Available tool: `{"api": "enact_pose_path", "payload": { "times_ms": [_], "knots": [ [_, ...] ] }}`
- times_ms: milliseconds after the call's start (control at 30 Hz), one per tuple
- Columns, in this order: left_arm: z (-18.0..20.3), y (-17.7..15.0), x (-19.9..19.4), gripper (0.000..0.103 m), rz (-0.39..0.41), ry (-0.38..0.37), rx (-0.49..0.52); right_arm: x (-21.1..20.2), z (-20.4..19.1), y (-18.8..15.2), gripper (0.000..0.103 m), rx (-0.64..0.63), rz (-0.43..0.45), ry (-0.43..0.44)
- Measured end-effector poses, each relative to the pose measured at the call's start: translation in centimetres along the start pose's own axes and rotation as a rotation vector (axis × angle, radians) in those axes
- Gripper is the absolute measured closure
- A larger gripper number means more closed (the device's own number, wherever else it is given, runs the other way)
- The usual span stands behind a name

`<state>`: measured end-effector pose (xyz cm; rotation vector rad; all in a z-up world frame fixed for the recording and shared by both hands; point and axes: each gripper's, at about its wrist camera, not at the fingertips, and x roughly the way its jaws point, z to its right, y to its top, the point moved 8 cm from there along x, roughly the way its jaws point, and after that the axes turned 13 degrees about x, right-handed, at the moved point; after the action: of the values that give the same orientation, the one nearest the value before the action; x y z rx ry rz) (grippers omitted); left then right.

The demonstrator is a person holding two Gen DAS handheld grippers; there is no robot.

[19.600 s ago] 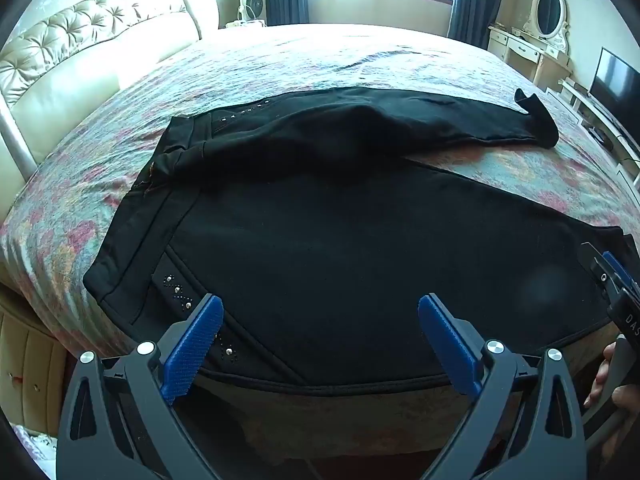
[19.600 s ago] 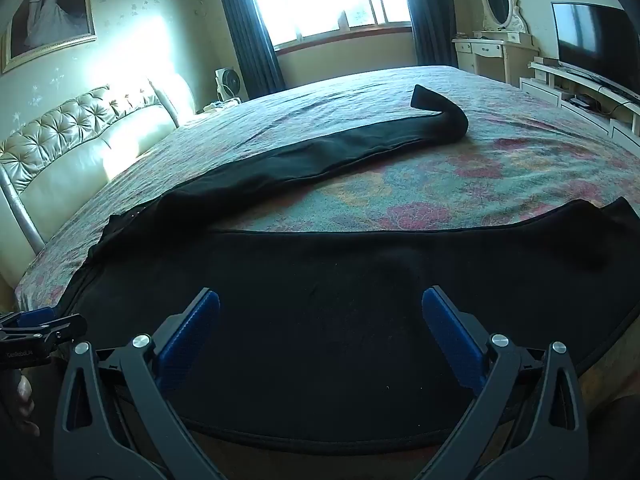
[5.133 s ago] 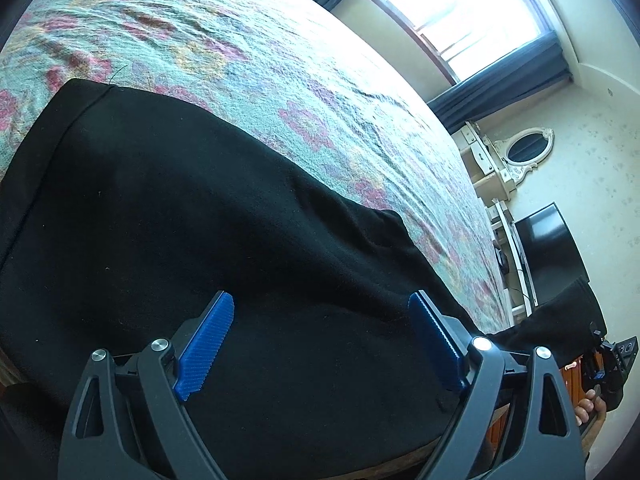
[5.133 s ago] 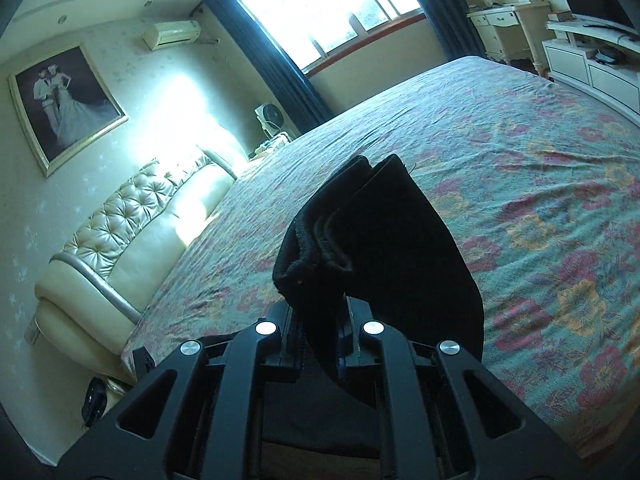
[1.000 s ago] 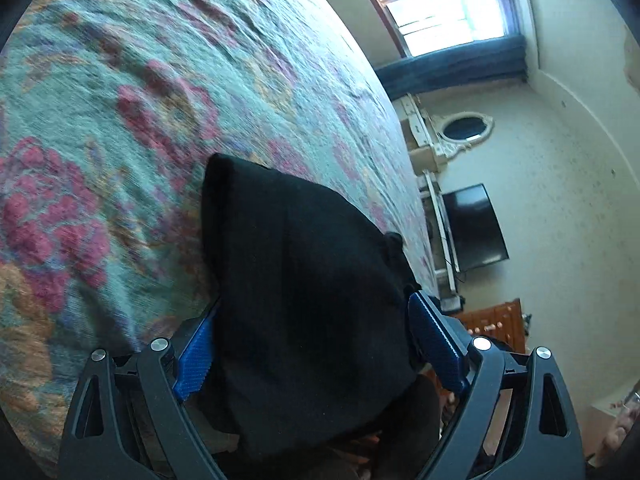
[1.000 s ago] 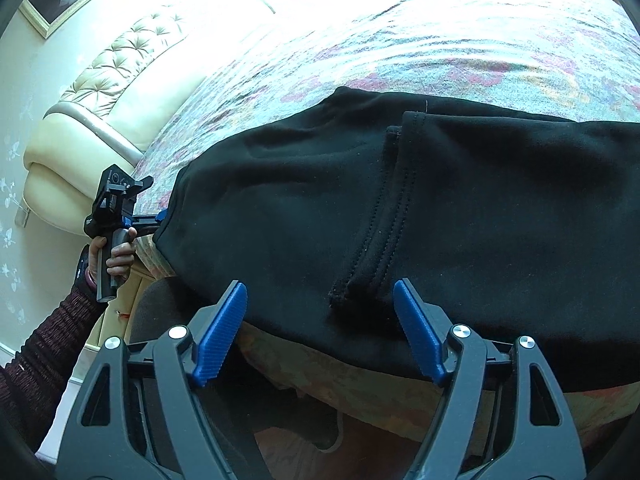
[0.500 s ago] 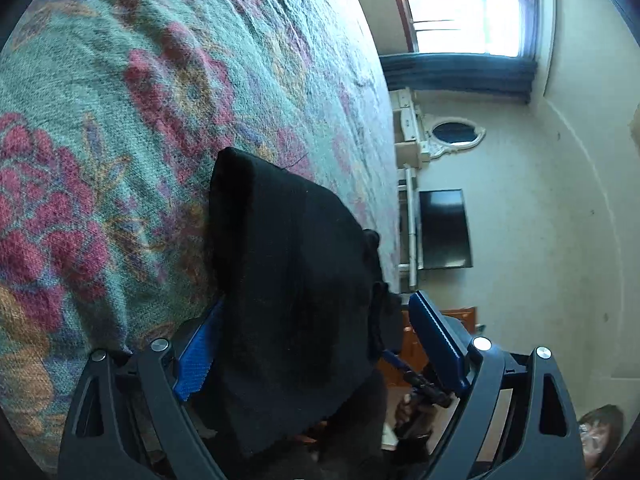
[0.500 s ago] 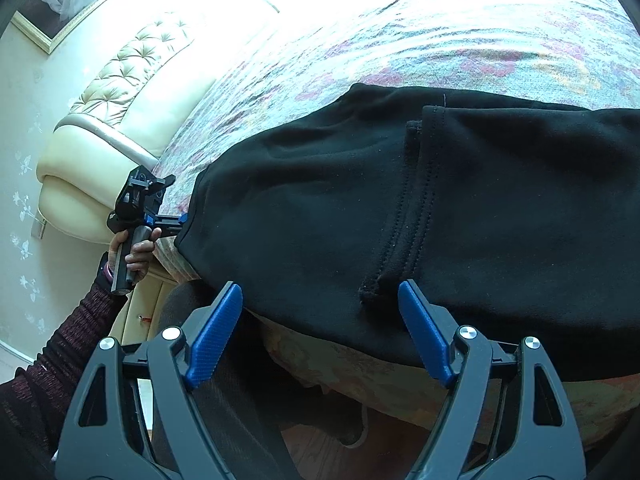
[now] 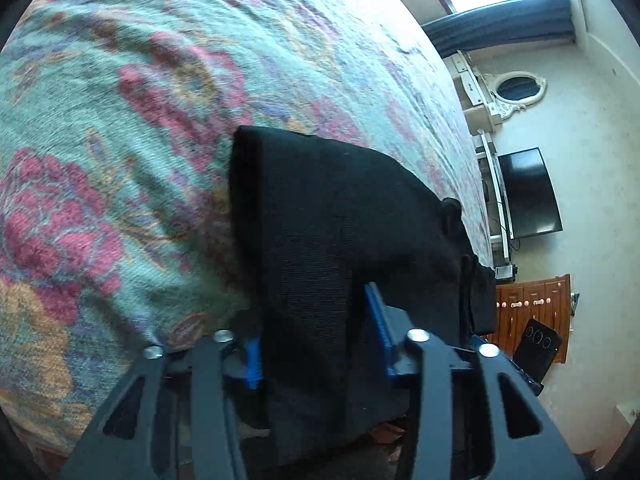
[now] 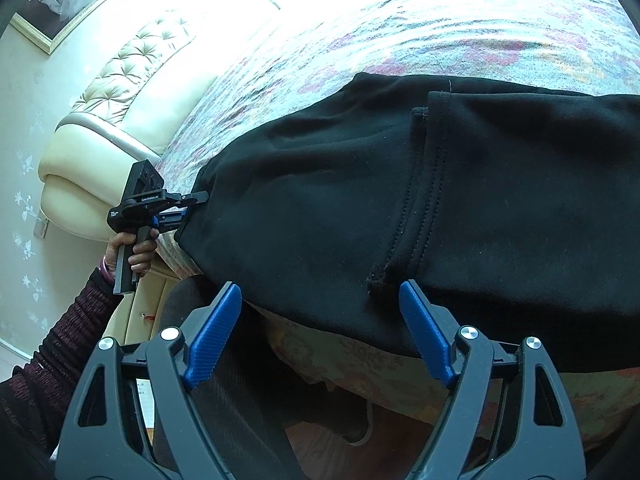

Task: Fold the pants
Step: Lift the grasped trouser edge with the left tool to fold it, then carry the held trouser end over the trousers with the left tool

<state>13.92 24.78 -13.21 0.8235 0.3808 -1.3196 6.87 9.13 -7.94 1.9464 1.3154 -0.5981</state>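
Observation:
The black pants [image 10: 480, 200] lie folded in layers on the floral bedspread [image 10: 440, 32], with a stitched hem edge running down the top layer. My left gripper [image 9: 316, 344] is shut on the folded left end of the pants [image 9: 320, 220] at the bed's edge. It also shows in the right wrist view [image 10: 188, 204], pinching that end, held by a hand in a dark red sleeve. My right gripper [image 10: 320, 336] is open and empty, just off the near edge of the pants below the hem.
A cream tufted headboard [image 10: 132, 80] stands at the left. A TV [image 9: 528, 192], a white dresser with an oval mirror [image 9: 516, 88] and a wooden cabinet [image 9: 528, 312] stand beyond the bed. The bed's front edge [image 10: 400, 364] lies under my right gripper.
My left gripper has closed from open onto the folded end of the pants. My right gripper has stayed open and drawn slightly nearer the pants.

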Motion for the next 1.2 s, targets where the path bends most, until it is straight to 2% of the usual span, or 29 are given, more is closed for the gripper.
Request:
{"api": "enact_pose_path", "payload": {
  "times_ms": [100, 167, 267, 333, 733, 1200],
  "knots": [
    [0.0, 0.2, 0.0, 0.074, 0.014, -0.023, -0.021, 0.2, -0.1, 0.0, 0.022, -0.004, -0.002, 0.000],
    [1.0, 0.5, 0.3, 0.083, 0.018, -0.028, -0.009, 0.2, -0.2, 0.1, 0.022, -0.009, -0.001, -0.002],
    [2.0, 0.8, 0.0, 0.086, 0.037, -0.023, 0.020, -0.1, -0.2, 0.3, 0.022, -0.008, 0.013, -0.003],
    [2.9, 1.0, -0.3, 0.086, 0.059, -0.043, 0.020, -0.3, -0.1, 0.5, 0.022, -0.006, 0.021, -0.001],
    [9.9, 2.4, -1.7, 0.086, 0.195, -0.270, 0.026, -1.1, 0.4, 1.0, 0.022, -0.004, 0.047, 0.004],
    [17.7, 3.8, 0.0, 0.086, 0.180, -0.320, 0.106, -2.9, 1.0, 1.3, 0.022, -0.013, 0.096, -0.011]
  ]
}}
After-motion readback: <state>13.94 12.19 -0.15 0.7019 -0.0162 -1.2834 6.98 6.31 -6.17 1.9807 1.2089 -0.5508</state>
